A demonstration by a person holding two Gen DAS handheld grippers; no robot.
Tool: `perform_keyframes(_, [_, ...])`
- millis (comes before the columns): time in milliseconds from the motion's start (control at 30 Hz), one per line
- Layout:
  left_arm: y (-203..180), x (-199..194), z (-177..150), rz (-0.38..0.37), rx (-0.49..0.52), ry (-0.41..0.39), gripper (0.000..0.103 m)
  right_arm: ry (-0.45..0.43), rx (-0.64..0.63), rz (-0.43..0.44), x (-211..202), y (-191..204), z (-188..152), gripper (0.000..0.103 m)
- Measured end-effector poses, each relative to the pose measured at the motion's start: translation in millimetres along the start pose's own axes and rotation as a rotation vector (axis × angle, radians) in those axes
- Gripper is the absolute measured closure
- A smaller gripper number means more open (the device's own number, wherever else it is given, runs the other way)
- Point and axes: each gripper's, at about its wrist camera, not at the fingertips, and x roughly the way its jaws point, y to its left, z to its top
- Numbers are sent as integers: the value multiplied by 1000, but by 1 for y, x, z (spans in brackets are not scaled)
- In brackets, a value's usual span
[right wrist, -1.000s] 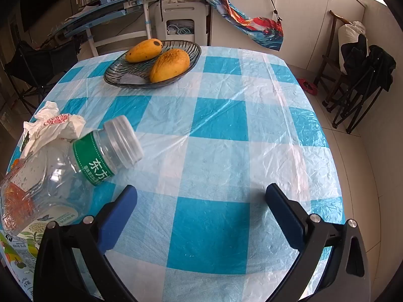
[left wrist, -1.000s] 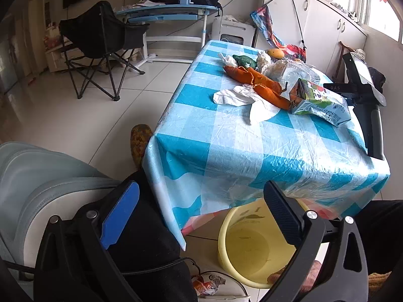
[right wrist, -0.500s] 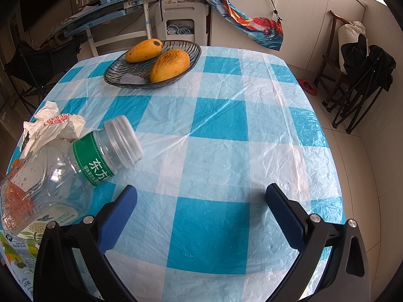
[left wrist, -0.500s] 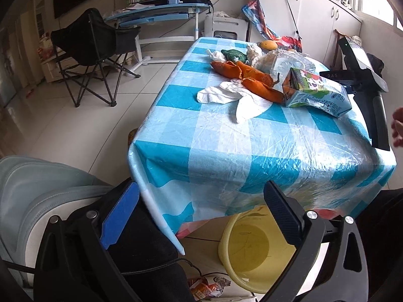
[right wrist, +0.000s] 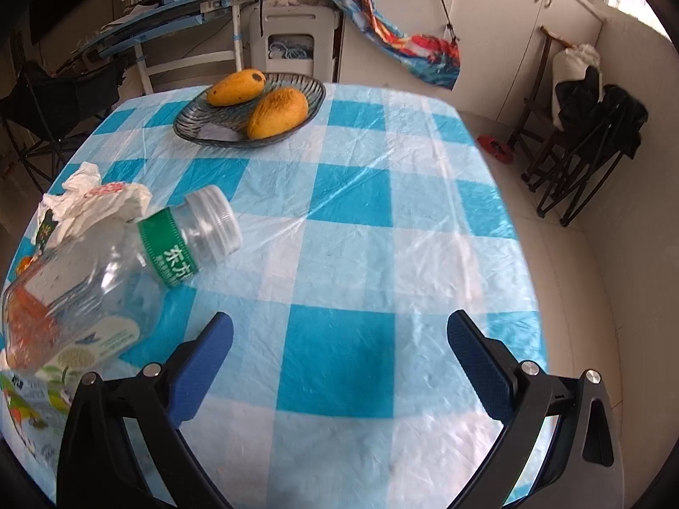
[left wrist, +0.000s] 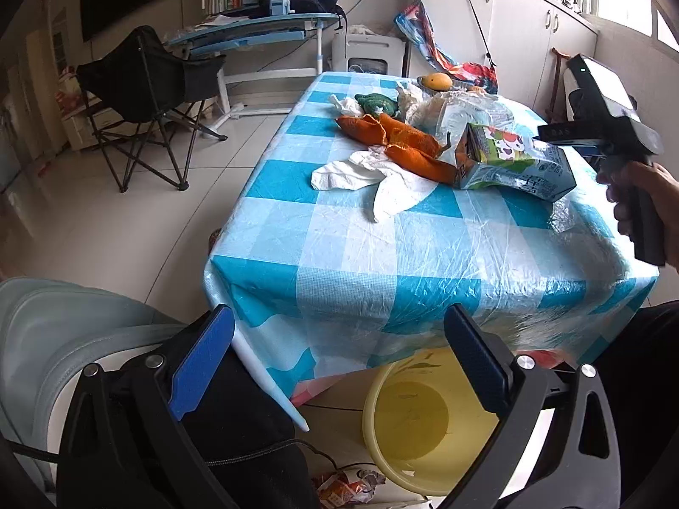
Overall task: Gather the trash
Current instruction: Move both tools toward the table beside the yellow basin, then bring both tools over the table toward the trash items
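Covering the table, a blue-and-white checked cloth [left wrist: 382,250] holds trash: a clear plastic bottle [right wrist: 97,275] on its side, a milk carton [left wrist: 513,161], crumpled tissue [left wrist: 365,174]. Below stands a yellow bin [left wrist: 407,420]. Left gripper [left wrist: 339,364] and right gripper [right wrist: 339,360] hang spread, empty.

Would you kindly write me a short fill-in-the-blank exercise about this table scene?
1. The dish holds ____ mangoes.
2. The bottle lies on its ____.
3. The bucket under the table is coloured ____.
4. Both the left gripper and the right gripper are ____.

Missing words: two; side; yellow; open
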Motion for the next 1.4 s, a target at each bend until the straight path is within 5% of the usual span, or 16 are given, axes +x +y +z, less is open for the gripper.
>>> perform_keyframes(200, [0,-26,1,-10,-15,-10,7,-95,1,-21,-115,12,-53,6])
perform_keyframes(400, [-11,-68,5,-35,14,-62,7,-131,31,90,-191,34,-90,6])
perform_keyframes(800, [-13,-119,0,-57,16,-110,7,-186,27,133,-245,50,-128,6])
perform_keyframes(1400, [-23,-133,7,-42,36,-121,7,-219,35,161,-260,47,-135,6])
